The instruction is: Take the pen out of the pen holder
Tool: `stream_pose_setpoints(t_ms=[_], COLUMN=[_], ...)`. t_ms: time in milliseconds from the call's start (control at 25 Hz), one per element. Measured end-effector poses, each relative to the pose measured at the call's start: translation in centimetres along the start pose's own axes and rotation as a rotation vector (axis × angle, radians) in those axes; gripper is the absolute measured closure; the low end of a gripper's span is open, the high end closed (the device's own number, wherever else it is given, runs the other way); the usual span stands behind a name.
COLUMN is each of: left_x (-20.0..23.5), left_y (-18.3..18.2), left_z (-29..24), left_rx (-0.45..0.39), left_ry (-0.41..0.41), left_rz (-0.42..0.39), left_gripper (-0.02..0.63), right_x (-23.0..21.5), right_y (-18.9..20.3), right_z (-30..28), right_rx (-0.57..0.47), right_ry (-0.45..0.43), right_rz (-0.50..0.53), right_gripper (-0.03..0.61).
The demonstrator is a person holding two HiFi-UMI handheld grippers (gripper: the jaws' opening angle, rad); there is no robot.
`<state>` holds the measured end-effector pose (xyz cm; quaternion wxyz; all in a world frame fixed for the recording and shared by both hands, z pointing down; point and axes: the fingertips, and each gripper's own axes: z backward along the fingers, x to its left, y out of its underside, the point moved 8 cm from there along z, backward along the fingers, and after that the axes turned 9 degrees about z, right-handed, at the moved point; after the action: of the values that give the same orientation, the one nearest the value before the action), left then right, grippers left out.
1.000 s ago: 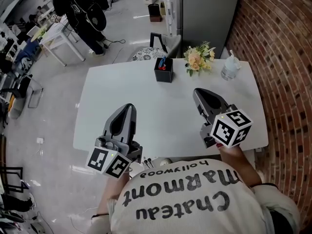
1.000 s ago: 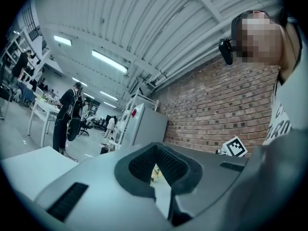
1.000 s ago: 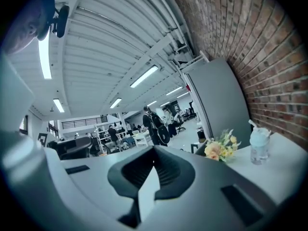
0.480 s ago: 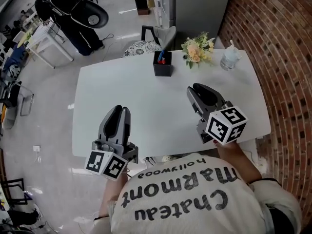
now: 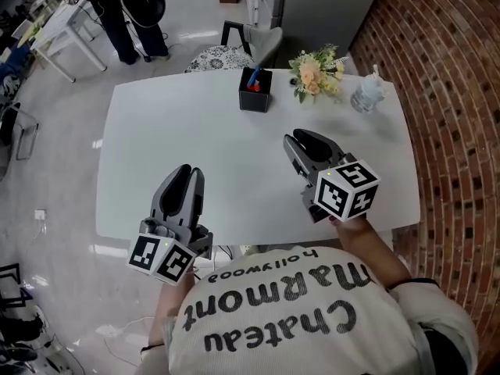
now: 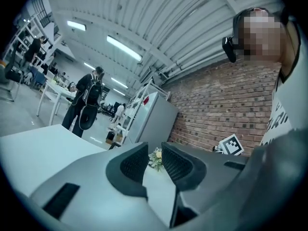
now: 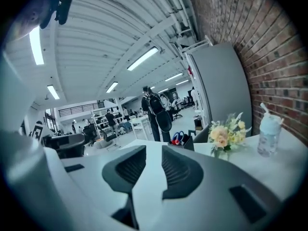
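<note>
I read left hand-held gripper (image 5: 186,172) and right hand-held gripper (image 5: 301,138) empty, jaws slightly apart; blue pen (image 5: 255,76) sits in black square pen holder (image 5: 255,100).

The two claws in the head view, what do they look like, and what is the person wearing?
The left claw and right claw are both grey moulded plastic with rounded, tapering jaws lined by dark ribbed pads. Each carries a white cube printed with black square markers. The person wears a white shirt with dark lettering.
</note>
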<state>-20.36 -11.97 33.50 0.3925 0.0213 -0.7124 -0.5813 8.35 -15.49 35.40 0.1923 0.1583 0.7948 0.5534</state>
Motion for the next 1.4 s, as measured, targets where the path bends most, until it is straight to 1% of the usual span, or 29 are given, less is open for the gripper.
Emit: stream_pose_setpoints(t_ms=[120,280,400,600,1080,1400], left_x=[0.5,1.4,1.7,2.2,2.9,3.0], left_y=[0.0,0.3,0.3,0.3,0.7,0.8], left_z=[0.6,2.1,3.0,3.9,5.2,5.6], left_rx=[0.009,0.015,0.004,0.0,0.014,0.018], left_ry=[-0.052,-0.13,-0.168,-0.192,-0.24,-0.254], left_rz=[-0.011,-0.003,-0.003,-0.002,0.0,0.005], left_gripper=[0.54,0.54,0.538,0.538,0.538,0.538], right_x=[-0.6,-1.3,-1.8,-3.0,-5.2,-5.2], right_y=[0.0,0.3,0.7,0.9,0.6,0.0], right_z=[-1.7,-3.6,-4.4,-5.4,-8.5,-10.8], right_rx=[0.014,0.036,0.066,0.092,0.158,0.179], right_ry=[-0.03,-0.043,-0.048,-0.041,-0.052,-0.083], right_rz=[0.01,0.021,0.047,0.081,0.229,0.326], right_gripper=[0.474,0.479,0.479,0.48,0.483,0.483])
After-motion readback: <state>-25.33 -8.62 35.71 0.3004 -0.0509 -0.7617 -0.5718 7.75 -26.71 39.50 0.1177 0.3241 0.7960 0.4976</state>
